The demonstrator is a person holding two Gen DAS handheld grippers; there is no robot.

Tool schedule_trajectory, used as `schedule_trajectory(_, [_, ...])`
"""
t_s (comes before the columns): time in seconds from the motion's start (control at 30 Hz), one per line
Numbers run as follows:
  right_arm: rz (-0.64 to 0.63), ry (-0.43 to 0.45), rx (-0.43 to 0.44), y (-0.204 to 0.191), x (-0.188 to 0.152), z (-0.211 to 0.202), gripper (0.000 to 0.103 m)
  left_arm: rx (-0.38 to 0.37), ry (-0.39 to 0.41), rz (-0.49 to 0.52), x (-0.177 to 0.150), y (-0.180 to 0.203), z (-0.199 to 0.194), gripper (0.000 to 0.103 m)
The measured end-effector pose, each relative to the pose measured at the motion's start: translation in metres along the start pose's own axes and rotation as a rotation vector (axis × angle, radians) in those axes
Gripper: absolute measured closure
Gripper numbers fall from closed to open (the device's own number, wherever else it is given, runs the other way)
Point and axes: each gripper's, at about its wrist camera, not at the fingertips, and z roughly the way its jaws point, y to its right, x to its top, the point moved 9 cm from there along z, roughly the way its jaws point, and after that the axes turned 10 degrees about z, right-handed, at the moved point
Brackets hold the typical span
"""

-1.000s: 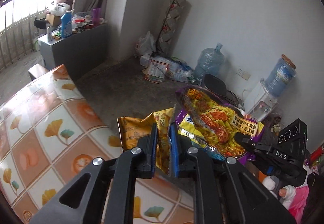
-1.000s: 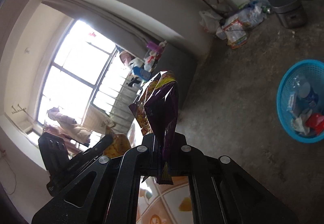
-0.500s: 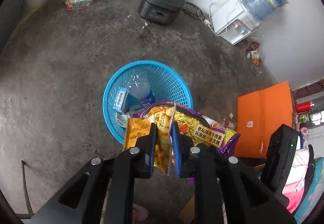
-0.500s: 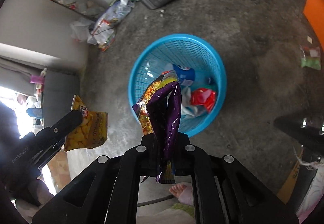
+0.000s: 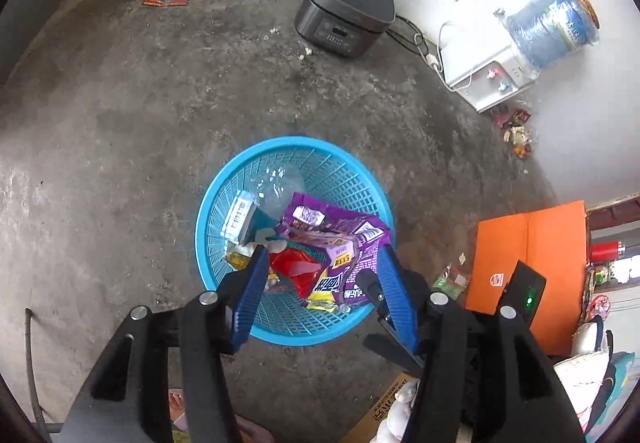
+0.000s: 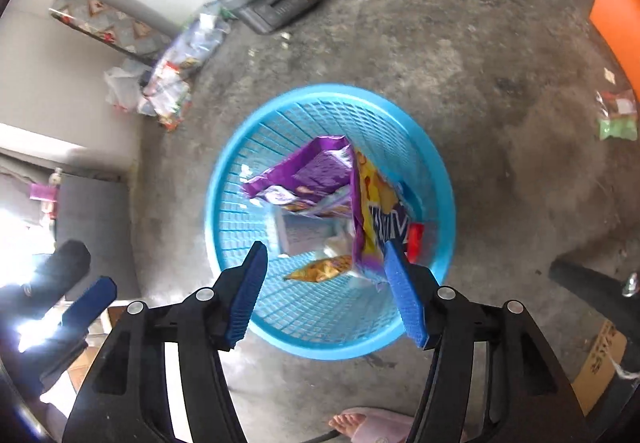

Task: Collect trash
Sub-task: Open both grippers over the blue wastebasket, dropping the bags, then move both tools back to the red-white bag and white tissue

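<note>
Left wrist view looks steeply down on my left gripper [image 5: 322, 281], its blue pads spread and still opening, nothing pinched between them. Under it, centre frame, sits the blue basket [image 5: 224, 203] on the concrete floor [image 5: 120, 103]. A purple bag [image 5: 336, 231] lies crumpled on top of the pile inside, its white label patches facing up, with a red wrapper [image 5: 294, 269] and a clear bottle [image 5: 276, 183] around it. A dark cooker [image 5: 346, 9] stands at the upper centre by the wall, and an orange box [image 5: 532, 247] fills the right edge.

From the right wrist view, my right gripper [image 6: 324, 285] is also released, jaws opening over the same basket [image 6: 228, 203]. Here the purple bag [image 6: 308, 173] is blurred, tilted in the basket mouth, apart from both pads. A yellow-printed bag [image 6: 372, 203] stands on edge just right of it, its lower corner close to the right pad; I cannot tell if they touch. A smaller yellow bag [image 6: 324, 269] lies lower in the basket. The left gripper's blue pad [image 6: 90, 303] shows at the lower left.
</note>
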Motion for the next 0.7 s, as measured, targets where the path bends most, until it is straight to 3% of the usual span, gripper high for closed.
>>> schedule_trajectory(0.17, [0.014,0.045,0.110,-0.011,0.006,-0.028,0.045,-0.004,0.140,-0.007,0.016,0.004,-0.068,0.046])
schedule_trajectory(0.37, [-0.082,0.125,0.229,-0.042,-0.004,-0.087,0.045,0.015,0.360,-0.012,0.005,-0.002,-0.185,0.042])
schedule_trajectory(0.57, [-0.276,0.225,0.368,-0.095,-0.038,-0.155,0.044,0.112,0.547,-0.052,-0.061,-0.025,-0.304,0.040])
schedule_trajectory(0.7, [-0.424,0.277,0.463,-0.137,-0.071,-0.198,0.034,0.203,0.663,-0.081,-0.123,-0.042,-0.384,0.037])
